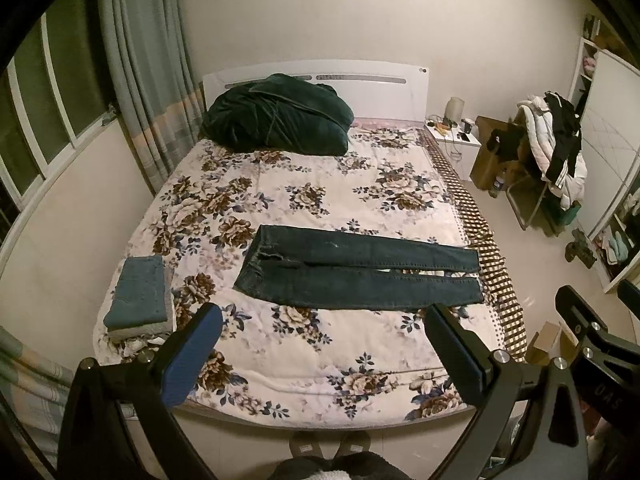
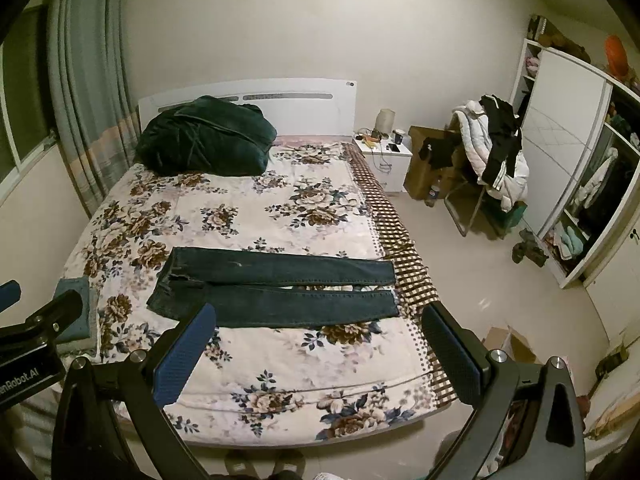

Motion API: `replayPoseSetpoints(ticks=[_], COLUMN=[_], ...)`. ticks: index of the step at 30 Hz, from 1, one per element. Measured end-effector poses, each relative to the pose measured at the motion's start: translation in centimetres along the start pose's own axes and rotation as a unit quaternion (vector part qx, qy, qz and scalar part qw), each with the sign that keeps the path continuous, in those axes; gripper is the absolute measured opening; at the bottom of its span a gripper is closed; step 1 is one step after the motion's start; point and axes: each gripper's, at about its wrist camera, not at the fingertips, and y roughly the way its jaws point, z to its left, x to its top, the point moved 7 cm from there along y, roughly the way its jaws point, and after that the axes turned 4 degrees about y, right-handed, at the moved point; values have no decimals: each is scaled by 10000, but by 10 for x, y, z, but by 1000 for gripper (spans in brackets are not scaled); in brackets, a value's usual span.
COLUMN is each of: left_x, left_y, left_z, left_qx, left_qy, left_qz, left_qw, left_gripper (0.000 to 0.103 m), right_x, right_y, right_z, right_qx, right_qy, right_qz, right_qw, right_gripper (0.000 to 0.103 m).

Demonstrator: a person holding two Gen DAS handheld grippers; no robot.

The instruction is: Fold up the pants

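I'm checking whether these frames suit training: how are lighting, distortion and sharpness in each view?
Left wrist view: dim, yellowish indoor light, strong fisheye bending with black corners; the jeans are fairly sharp, and the open left gripper looks softer. Right wrist view: same warm cast and curvature, a faint sheen on the floor; the open right gripper frames the jeans.

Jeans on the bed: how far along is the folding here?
Done: the jeans lie spread flat on the floral bedspread, legs side by side. In hand: nothing; the left gripper and right gripper hover open. Left: every fold.
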Motion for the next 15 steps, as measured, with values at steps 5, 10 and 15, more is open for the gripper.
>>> replayPoseSetpoints(ticks=[5,10,15], left_x=[0,0,1], left_y=[-5,-6,-7], left_z=[5,8,9], left_qx=[22,28,30], left_qy=[-26,-35,-44], left_qz=[-63,-81,-93], left_qw=[10000,10000,9999], left_gripper=[103,103,103], right_x=[3,5,8], right_y=[-4,-7,-10], right_z=[5,6,10], right_qx=[30,60,90], right_qy=[-12,-9,-16], right_qz=[-42,-57,-69], right_qw=[10000,10000,9999], right_gripper=[103,103,103])
